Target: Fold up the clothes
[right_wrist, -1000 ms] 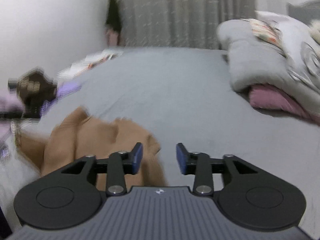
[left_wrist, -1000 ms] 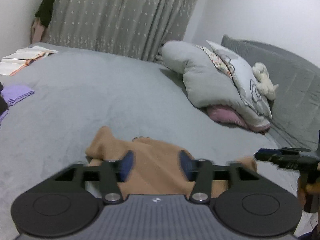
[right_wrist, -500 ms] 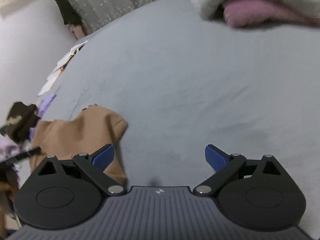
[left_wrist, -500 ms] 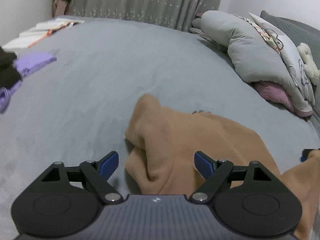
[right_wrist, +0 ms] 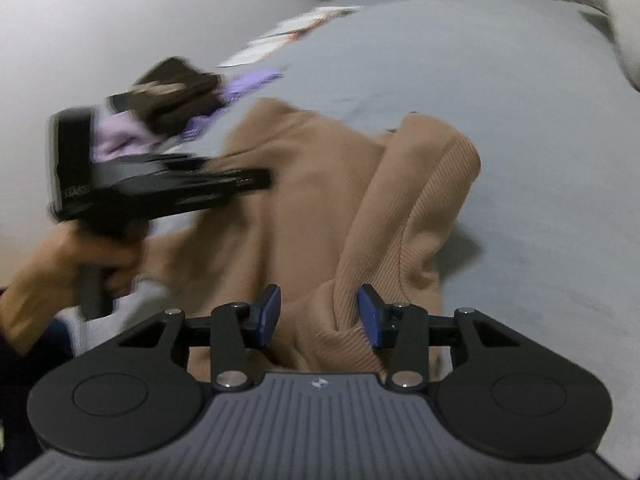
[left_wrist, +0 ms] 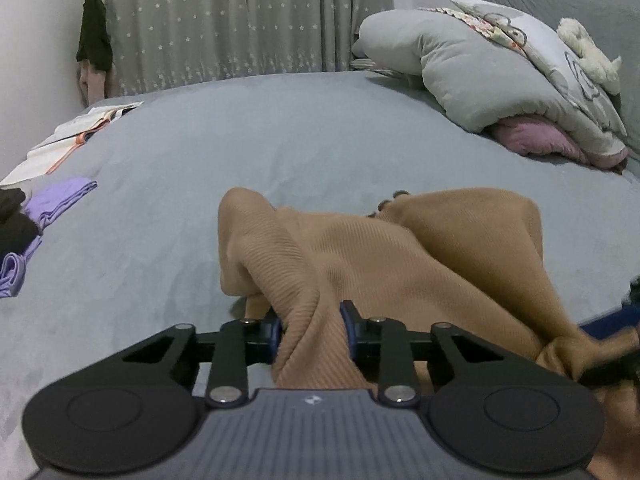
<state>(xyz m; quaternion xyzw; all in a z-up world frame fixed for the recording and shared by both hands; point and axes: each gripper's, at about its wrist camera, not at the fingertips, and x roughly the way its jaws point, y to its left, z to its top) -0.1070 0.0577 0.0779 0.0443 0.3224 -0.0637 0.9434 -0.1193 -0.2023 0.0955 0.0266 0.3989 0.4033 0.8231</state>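
A: Left wrist view: the tan sweater (left_wrist: 400,256) lies bunched on the grey bed (left_wrist: 280,128), near its front edge.

B: And the tongs?

A: The left gripper (left_wrist: 311,326) has just closed, pinching a fold. The right gripper (right_wrist: 318,314) has been closing; the sweater's edge sits between its blue pads (right_wrist: 370,316), grip unclear.

Beyond the crumpled tan sweater (left_wrist: 380,256), the grey bed (left_wrist: 248,132) lies bare and open through its middle up to the curtain (left_wrist: 240,20). The right side is blocked by a heap of pillows (left_wrist: 472,68); the left edge holds purple clothes (left_wrist: 56,200) and white papers (left_wrist: 72,132). The left gripper (right_wrist: 256,178) crowds the sweater's left side.
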